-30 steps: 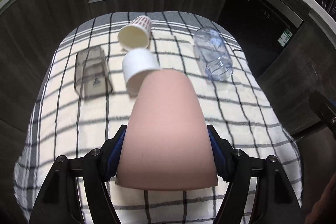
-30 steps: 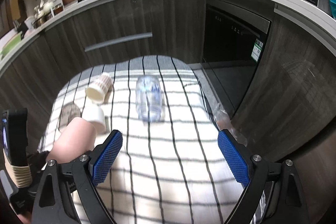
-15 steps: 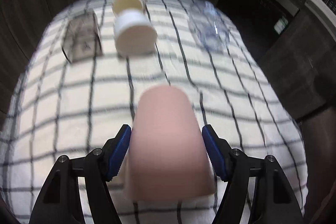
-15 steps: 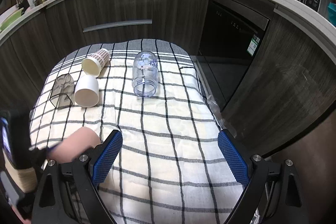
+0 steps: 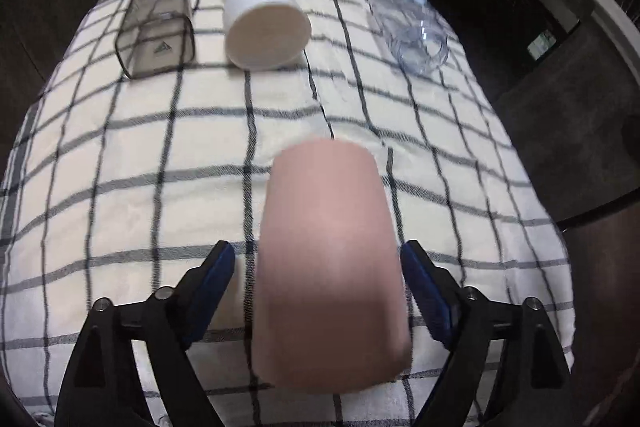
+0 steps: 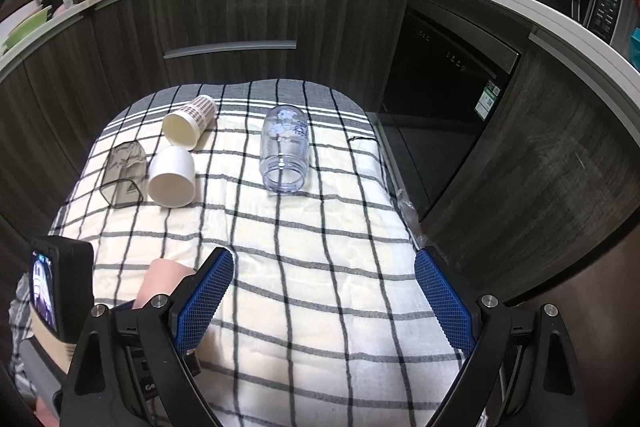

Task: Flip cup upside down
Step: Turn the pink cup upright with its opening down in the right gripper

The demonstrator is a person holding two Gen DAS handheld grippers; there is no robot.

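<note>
Both grippers gape: left gripper [image 5: 318,277] straddles pink cup [image 5: 328,267], right gripper [image 6: 324,291] holds nothing

The pink cup [image 5: 328,267] looked matt and smooth, while the checked cloth [image 6: 320,247] over the bench was a soft, slightly rough weave. The clear jar [image 6: 285,149] and smoky container [image 5: 158,29] seemed glossy plastic; the tongs' pads [image 6: 444,301] were textured blue rubber.

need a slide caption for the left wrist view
Left tongs open around the pink cup standing inverted on the checked cloth; four cups lie beyond.
</note>
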